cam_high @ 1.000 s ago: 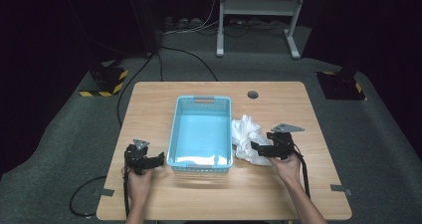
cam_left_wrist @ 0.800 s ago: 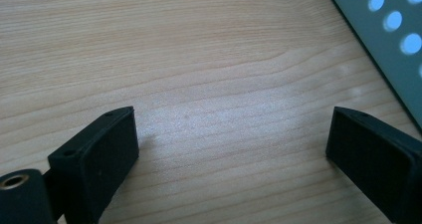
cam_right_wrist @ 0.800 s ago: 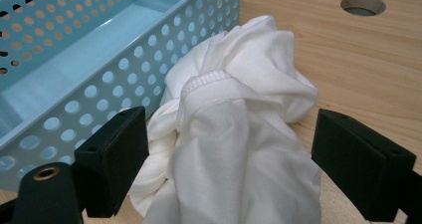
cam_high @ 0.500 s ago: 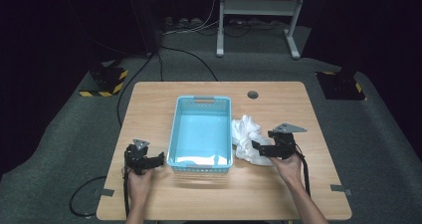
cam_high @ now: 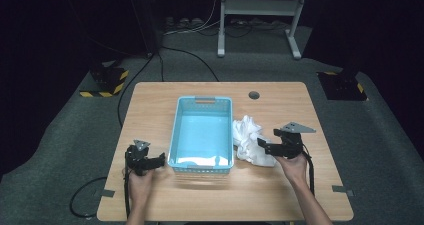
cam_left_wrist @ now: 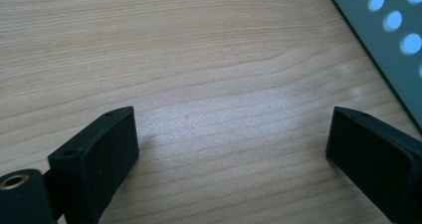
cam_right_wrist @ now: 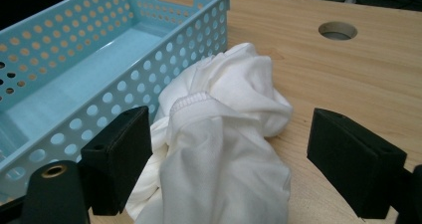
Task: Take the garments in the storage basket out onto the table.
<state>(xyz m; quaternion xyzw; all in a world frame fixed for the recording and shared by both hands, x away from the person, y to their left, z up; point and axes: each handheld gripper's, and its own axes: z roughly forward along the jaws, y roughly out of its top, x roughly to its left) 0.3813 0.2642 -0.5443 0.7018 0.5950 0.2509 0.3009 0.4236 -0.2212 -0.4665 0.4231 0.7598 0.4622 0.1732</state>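
A wooden table (cam_high: 280, 195) carries a light blue perforated basket (cam_high: 201, 134) at its middle, seemingly empty and probably meant to receive the crumpled white cloth (cam_high: 248, 137) that lies touching its right wall. The right gripper (cam_high: 266, 146) reaches the cloth with its jaws spread wide to either side of the bundle, gripping nothing yet, apparently lined up to pinch it. The left gripper (cam_high: 159, 159) waits just beside the basket's left wall, jaws wide apart over bare wood, holding nothing.

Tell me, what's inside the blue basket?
The blue basket looks empty: its pale floor shows almost everywhere. The near wall hides a thin strip of floor. The white cloth lies outside, against its right side.
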